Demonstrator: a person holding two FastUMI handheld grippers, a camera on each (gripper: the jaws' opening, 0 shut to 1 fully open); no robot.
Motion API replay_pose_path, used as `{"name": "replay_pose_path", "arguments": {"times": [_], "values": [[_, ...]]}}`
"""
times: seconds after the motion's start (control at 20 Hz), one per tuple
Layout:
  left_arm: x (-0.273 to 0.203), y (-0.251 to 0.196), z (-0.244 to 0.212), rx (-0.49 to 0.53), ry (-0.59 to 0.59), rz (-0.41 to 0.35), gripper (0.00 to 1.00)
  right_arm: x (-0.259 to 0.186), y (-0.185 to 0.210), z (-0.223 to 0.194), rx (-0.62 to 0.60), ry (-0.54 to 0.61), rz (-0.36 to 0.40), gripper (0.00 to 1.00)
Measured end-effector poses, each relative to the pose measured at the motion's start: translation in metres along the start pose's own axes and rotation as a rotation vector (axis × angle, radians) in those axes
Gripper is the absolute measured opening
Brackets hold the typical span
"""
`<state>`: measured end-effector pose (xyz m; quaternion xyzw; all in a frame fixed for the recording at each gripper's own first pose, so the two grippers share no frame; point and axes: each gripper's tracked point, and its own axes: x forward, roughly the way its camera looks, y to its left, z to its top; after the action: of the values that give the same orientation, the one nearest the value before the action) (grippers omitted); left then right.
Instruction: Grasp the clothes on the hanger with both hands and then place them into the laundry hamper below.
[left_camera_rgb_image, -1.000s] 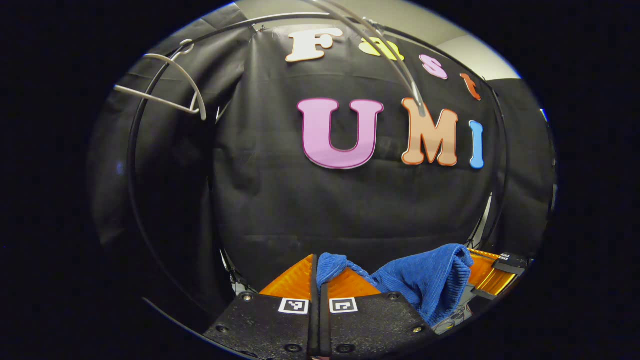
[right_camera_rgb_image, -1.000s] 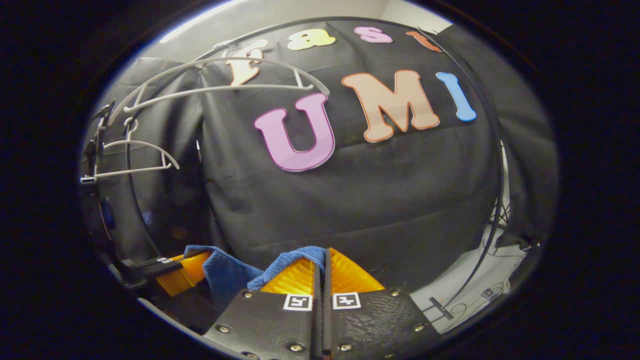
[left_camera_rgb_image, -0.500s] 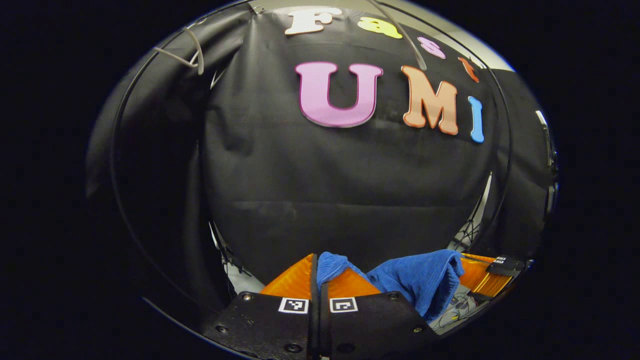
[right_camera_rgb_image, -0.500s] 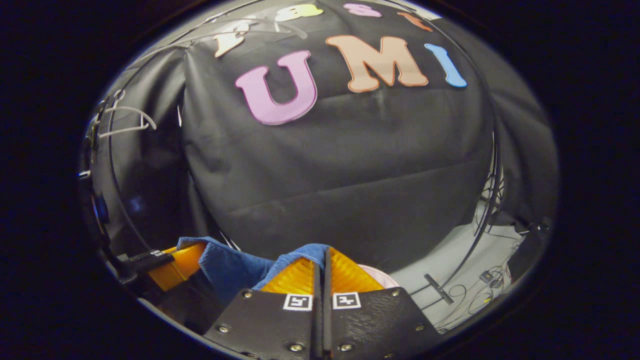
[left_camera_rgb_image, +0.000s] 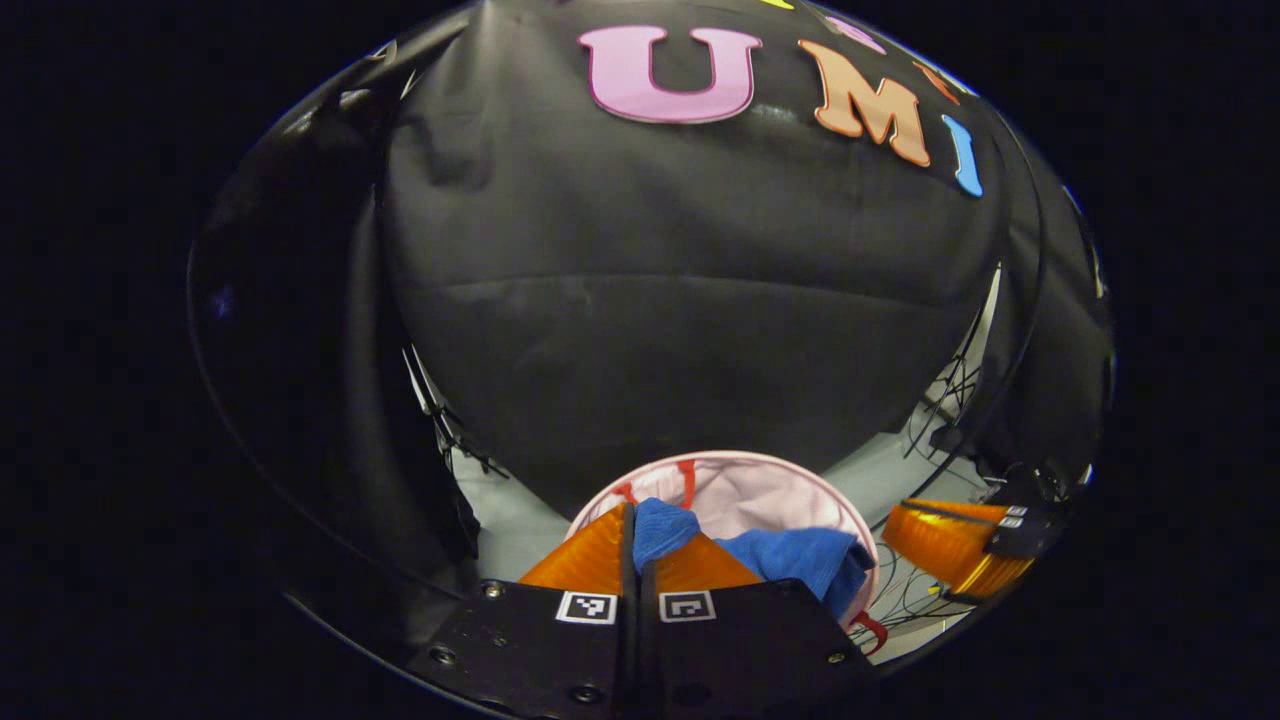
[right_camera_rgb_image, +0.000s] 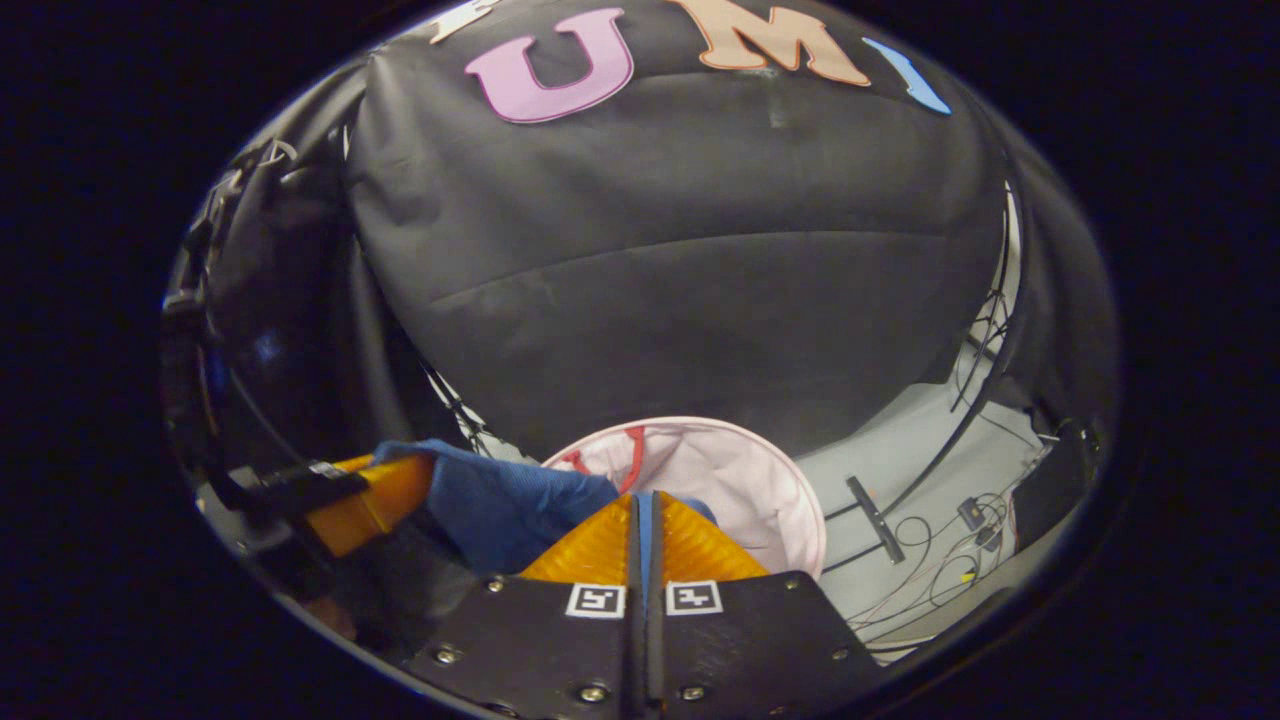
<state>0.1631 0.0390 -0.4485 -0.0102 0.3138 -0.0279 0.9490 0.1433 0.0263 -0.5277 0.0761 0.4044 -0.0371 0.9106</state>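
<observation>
A blue ribbed garment (left_camera_rgb_image: 800, 560) stretches between both grippers above a round pale pink hamper (left_camera_rgb_image: 760, 490) with red handles. In the left gripper view my left gripper (left_camera_rgb_image: 636, 530) is shut on one edge of the cloth, a blue fold bulging past its orange fingers. The right gripper (left_camera_rgb_image: 955, 545) shows at the lower right of that view. In the right gripper view my right gripper (right_camera_rgb_image: 645, 520) is shut on a thin blue strip of the garment (right_camera_rgb_image: 510, 500), which runs left to the other gripper (right_camera_rgb_image: 370, 495). The hamper (right_camera_rgb_image: 730, 470) lies open just beyond the fingertips.
The black cloth wall hangs close behind the hamper. Cables and small devices (right_camera_rgb_image: 960, 540) lie on the pale floor to the right, with more cables (left_camera_rgb_image: 945, 400) near a black curved frame pole (left_camera_rgb_image: 1010, 340).
Both grippers have dropped with the garment. The hangers and upper rail have left the views, and the pink hamper has come into sight below the fingertips.
</observation>
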Motion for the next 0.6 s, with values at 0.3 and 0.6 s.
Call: {"name": "replay_pose_path", "arguments": {"times": [0.3, 0.6], "values": [[-0.011, -0.015, 0.034, 0.055, -0.082, -0.034, 0.74, -0.007, -0.013, 0.019, -0.029, -0.055, -0.071, 0.02], [-0.025, -0.013, 0.05, 0.07, -0.146, -0.012, 0.97, -0.019, -0.015, 0.032, -0.042, -0.092, -0.108, 0.64]]}}
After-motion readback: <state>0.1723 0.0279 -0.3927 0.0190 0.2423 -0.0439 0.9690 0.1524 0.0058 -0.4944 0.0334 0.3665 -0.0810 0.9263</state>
